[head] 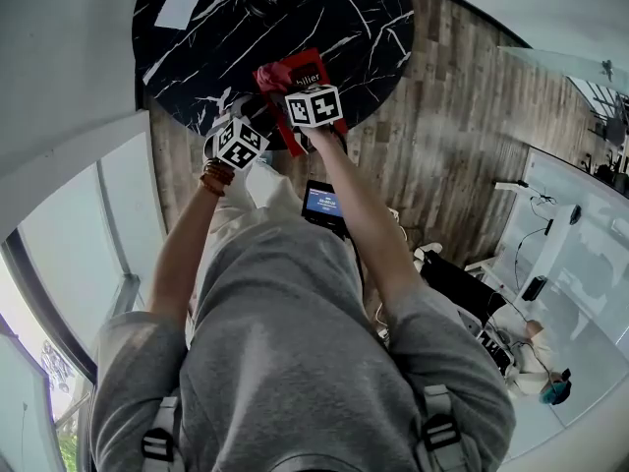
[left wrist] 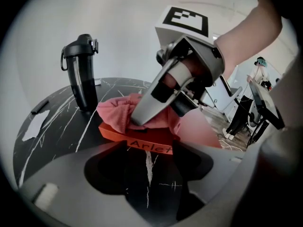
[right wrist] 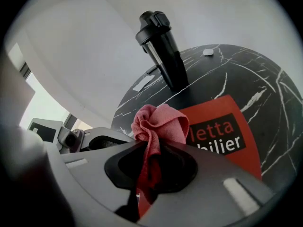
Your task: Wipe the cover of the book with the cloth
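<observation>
A red book (right wrist: pixel 227 136) lies flat on the round black marble table (head: pixel 364 18), near its front edge. My right gripper (right wrist: pixel 152 150) is shut on a bunched pink cloth (right wrist: pixel 161 122) and holds it down on the left part of the book's cover. In the left gripper view the right gripper (left wrist: pixel 138 121) presses the cloth (left wrist: pixel 116 113) onto the book (left wrist: pixel 142 140). Just in front of the book's spine my left gripper (left wrist: pixel 149 150) stands open, with only bare table between its jaws.
A tall black bottle (left wrist: pixel 81 72) stands on the table behind the book. A white sheet (head: pixel 180 6) lies at the far left of the table and a small white object (right wrist: pixel 208 52) at the far side. Wooden floor surrounds the table; a person stands at desks on the right.
</observation>
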{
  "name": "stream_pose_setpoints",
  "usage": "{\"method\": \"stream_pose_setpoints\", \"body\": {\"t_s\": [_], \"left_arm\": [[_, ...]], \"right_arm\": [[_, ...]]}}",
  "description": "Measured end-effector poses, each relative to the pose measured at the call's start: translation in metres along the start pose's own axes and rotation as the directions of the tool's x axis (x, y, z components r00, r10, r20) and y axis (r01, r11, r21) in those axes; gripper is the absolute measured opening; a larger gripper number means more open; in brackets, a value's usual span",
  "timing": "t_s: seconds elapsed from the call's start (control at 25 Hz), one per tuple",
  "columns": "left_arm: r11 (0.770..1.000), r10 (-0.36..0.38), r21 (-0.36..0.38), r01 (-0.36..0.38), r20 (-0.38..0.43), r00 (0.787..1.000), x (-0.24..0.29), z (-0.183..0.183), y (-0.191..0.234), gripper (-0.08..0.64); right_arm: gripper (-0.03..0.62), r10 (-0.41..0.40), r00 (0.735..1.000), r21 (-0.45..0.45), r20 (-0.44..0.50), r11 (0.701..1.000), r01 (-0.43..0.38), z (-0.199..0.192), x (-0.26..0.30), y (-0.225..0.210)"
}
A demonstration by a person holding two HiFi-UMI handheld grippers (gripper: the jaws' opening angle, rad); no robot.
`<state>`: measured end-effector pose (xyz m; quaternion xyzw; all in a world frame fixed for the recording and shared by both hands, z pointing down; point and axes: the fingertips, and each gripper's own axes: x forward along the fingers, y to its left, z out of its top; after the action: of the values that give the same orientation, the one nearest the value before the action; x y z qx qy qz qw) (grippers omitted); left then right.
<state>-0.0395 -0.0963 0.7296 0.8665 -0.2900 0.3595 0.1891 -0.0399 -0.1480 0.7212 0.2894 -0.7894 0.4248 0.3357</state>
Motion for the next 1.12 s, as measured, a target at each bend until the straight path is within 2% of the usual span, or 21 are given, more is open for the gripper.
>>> {"method": "stream_pose_setpoints", "body": {"t_s": [0.12,0.28,0.4,0.44,0.52,0.56,0.64,0.72,0.8,0.88,0.92,0.96,1.0,1.12], "left_arm": [[1.000,0.006,0.015,-0.006,-0.006,1.000,0.000,0.000,0.001,0.278],[0.999,0.013,0.045,-0.014,0.011,1.000,-0.007,0.003,0.001,0.295],[0.995,0.037,0.084,-0.046,0.099,0.994,-0.029,0.021,-0.002,0.295],[0.993,0.055,0.095,-0.069,0.134,0.989,-0.038,0.030,-0.001,0.293],[0.987,0.098,0.100,-0.122,0.219,0.971,-0.059,0.054,-0.001,0.282],[0.985,0.119,0.090,-0.148,0.272,0.955,-0.073,0.067,-0.002,0.265],[0.978,0.162,0.055,-0.200,0.398,0.903,-0.108,0.097,-0.008,0.220],[0.964,0.218,0.020,-0.264,0.507,0.834,-0.150,0.127,-0.017,0.168],[0.942,0.291,-0.037,-0.334,0.584,0.757,-0.194,0.151,-0.025,0.108],[0.921,0.361,-0.126,-0.370,0.635,0.683,-0.232,0.165,-0.029,0.071],[0.912,0.387,-0.164,-0.376,0.647,0.657,-0.246,0.168,-0.032,0.058],[0.905,0.408,-0.193,-0.380,0.648,0.643,-0.257,0.166,-0.037,0.048],[0.899,0.424,-0.208,-0.387,0.640,0.641,-0.265,0.162,-0.044,0.032],[0.886,0.439,-0.192,-0.422,0.637,0.634,-0.273,0.148,-0.072,-0.003]], "right_arm": [[0.057,0.025,0.999,-0.035,-0.029,0.999,-0.026,-0.001,0.005,0.010],[0.060,0.181,0.982,-0.009,-0.053,0.983,-0.182,-0.004,0.006,0.035],[0.060,0.259,0.965,-0.057,0.046,0.965,-0.256,0.015,-0.027,0.045],[0.060,0.260,0.961,-0.091,0.097,0.964,-0.251,0.025,-0.043,0.044],[0.060,0.228,0.948,-0.173,0.224,0.966,-0.192,0.047,-0.083,0.041],[0.060,0.207,0.931,-0.206,0.301,0.967,-0.149,0.058,-0.106,0.040],[0.060,0.171,0.867,-0.236,0.468,0.970,-0.064,0.077,-0.158,0.041],[0.060,0.145,0.776,-0.244,0.613,0.970,0.012,0.087,-0.213,0.051],[0.061,0.131,0.692,-0.262,0.710,0.961,0.086,0.087,-0.262,0.067],[0.061,0.116,0.633,-0.278,0.765,0.947,0.162,0.079,-0.296,0.082],[0.061,0.108,0.613,-0.282,0.783,0.939,0.195,0.071,-0.308,0.088],[0.061,0.102,0.597,-0.287,0.795,0.931,0.223,0.061,-0.318,0.095],[0.061,0.099,0.587,-0.296,0.803,0.922,0.249,0.049,-0.326,0.103],[0.061,0.072,0.572,-0.305,0.817,0.896,0.323,0.012,-0.353,0.120]]}}
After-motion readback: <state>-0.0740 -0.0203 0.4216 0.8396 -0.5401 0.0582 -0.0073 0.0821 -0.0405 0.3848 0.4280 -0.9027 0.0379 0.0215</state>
